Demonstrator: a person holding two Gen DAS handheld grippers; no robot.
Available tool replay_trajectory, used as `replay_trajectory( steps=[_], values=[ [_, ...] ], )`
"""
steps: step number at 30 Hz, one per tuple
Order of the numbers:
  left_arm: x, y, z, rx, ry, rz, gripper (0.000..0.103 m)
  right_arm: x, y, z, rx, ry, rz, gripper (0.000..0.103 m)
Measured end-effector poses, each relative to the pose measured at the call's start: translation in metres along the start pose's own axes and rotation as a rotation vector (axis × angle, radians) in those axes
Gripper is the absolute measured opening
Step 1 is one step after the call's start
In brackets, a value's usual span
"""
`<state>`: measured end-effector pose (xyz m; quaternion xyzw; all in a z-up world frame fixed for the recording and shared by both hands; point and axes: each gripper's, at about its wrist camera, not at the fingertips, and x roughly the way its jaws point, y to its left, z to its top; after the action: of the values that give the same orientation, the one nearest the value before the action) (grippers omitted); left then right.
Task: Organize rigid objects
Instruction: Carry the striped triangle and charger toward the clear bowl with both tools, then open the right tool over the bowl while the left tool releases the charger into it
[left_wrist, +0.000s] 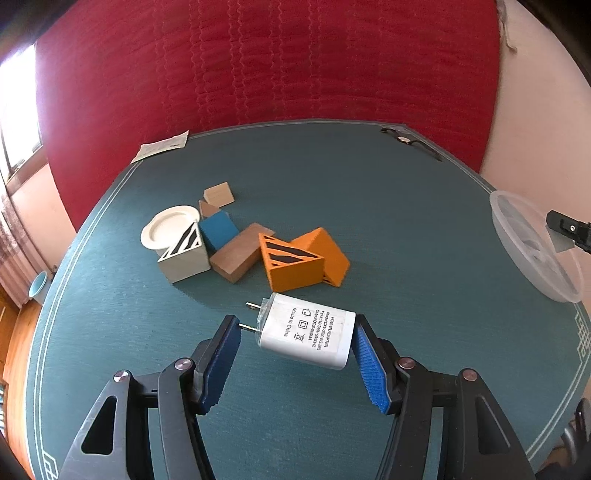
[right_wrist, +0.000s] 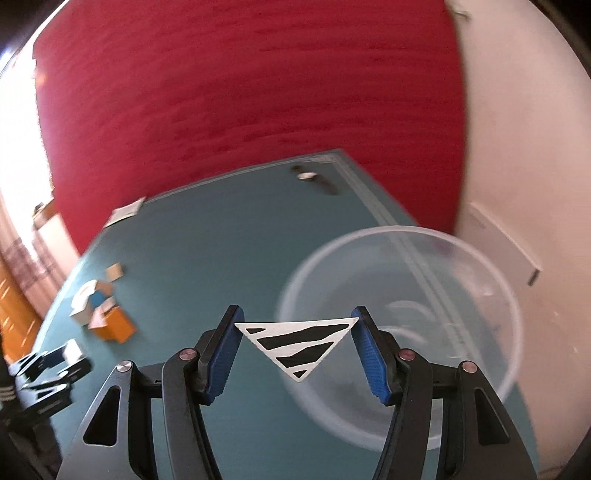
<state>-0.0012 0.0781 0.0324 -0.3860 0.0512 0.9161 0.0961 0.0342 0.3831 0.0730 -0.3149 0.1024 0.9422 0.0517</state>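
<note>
White plastic describes the power adapter (left_wrist: 304, 334) seen in the left wrist view, clamped lengthwise between the blue ribbed pads (left_wrist: 371, 363) of the left gripper (left_wrist: 295, 339). Its 2 metal prongs point toward the left pad, and its printed label faces up. The adapter is held above the teal table (left_wrist: 424, 229).

Beyond the adapter, nearer the red wall (left_wrist: 258, 59), lies a cluster of blocks. An orange striped wedge (left_wrist: 291, 264) sits closest to the adapter, with a second orange wedge (left_wrist: 327, 253) touching it from behind. A brown block (left_wrist: 240, 254) lies just left of the wedges, a blue block (left_wrist: 218, 229) behind it, and a grey striped block (left_wrist: 184, 254) further left, overlapping a white dish (left_wrist: 168, 227). A pale wooden block (left_wrist: 219, 195) lies at the far side of the cluster. A clear plastic bowl (left_wrist: 532, 243) shows well to the right of the adapter, beside part of the other gripper. A paper slip (left_wrist: 160, 146) and a wristwatch (left_wrist: 410, 142) lie at the far table edge.

Right wrist view: the picture is blurred. The right gripper (right_wrist: 295, 339) pinches a white triangular block with black stripes (right_wrist: 297, 343) by 2 corners, 1 against each blue pad. The striped block hangs at the near left rim of the clear bowl (right_wrist: 461, 251), which stands at the table's right edge. The block cluster appears far left of the bowl, small and indistinct.
</note>
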Motion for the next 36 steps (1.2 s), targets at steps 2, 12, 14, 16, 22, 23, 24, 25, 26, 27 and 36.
replay_trajectory(
  steps=[2,12,14,16,22,23,24,25,26,27,36],
  values=[
    [-0.001,-0.003,0.000,0.004,-0.001,-0.005,0.064,0.001,-0.015,0.002,0.032,0.003,-0.033,0.061],
    [-0.007,-0.015,0.000,0.012,-0.006,-0.030,0.064,0.010,-0.056,-0.004,0.091,0.047,-0.142,0.061],
    [-0.008,-0.018,0.000,0.013,-0.008,-0.036,0.064,0.011,-0.060,-0.007,0.098,0.056,-0.160,0.061],
    [-0.008,-0.020,0.001,0.012,-0.007,-0.042,0.064,0.013,-0.066,-0.010,0.111,0.069,-0.172,0.062],
    [-0.008,-0.029,0.009,0.002,0.000,-0.075,0.064,0.010,-0.079,-0.017,0.125,0.082,-0.182,0.062],
    [-0.008,-0.033,0.011,0.008,-0.002,-0.081,0.064,0.009,-0.081,-0.018,0.129,0.082,-0.183,0.062],
    [-0.009,-0.036,0.012,0.013,-0.003,-0.087,0.064,0.007,-0.084,-0.019,0.135,0.080,-0.185,0.062],
    [-0.010,-0.042,0.014,0.021,-0.005,-0.094,0.064,0.005,-0.087,-0.019,0.140,0.076,-0.187,0.062],
    [-0.011,-0.046,0.016,0.029,-0.008,-0.100,0.064,0.003,-0.089,-0.020,0.144,0.070,-0.190,0.062],
    [-0.012,-0.050,0.017,0.038,-0.010,-0.105,0.064,0.001,-0.090,-0.019,0.147,0.063,-0.192,0.062],
    [-0.009,-0.107,0.035,0.153,-0.018,-0.163,0.064,-0.015,-0.099,-0.014,0.164,-0.032,-0.249,0.062]
  ],
)
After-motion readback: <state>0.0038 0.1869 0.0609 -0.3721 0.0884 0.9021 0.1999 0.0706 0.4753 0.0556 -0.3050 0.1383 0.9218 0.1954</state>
